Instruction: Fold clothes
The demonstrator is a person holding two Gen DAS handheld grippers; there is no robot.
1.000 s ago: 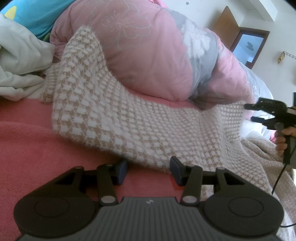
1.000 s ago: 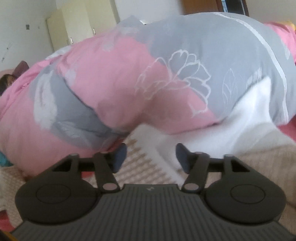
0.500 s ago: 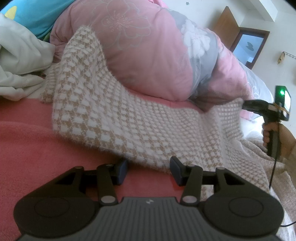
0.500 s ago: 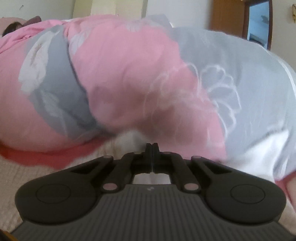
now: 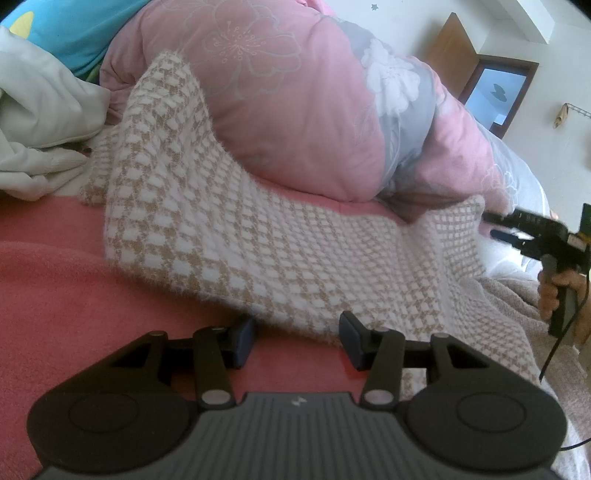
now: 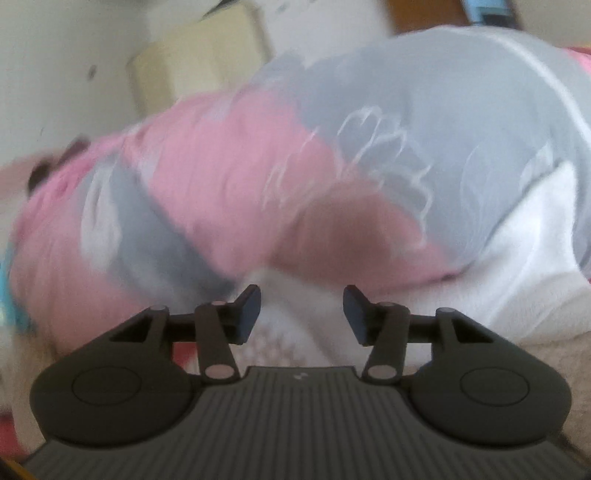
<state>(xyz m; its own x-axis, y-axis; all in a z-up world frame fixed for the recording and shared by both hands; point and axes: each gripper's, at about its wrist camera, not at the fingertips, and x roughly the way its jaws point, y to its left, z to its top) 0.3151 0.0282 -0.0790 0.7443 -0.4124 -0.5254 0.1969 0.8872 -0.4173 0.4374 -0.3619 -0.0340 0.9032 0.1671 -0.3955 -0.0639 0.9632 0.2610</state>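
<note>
Houndstooth knit garment, beige and white, fuzzy [image 5: 266, 236], lies spread across the coral-pink fleece bed cover [image 5: 55, 295], its far edge running up against the bunched pink-and-grey floral duvet [image 5: 295, 110]. Near hem of the garment sits just beyond the left gripper [image 5: 297, 339], partly over the right-hand pad; jaws stand apart, nothing clamped between them. Right gripper [image 5: 498, 227] is seen from the left wrist view at the garment's far right corner, just beside the knit edge, handle held in a person's hand [image 5: 554, 291]. In its own view the right gripper [image 6: 301, 314] has jaws parted, having just been opening; blurred pale fabric lies beyond the gap, no pad pressing on it. Crumpled white cloth [image 5: 40, 129] rests at upper left beside the garment, blue fabric [image 5: 70, 33] behind it. Beige textured blanket [image 5: 517, 332] lies at right, under the garment's edge.
</note>
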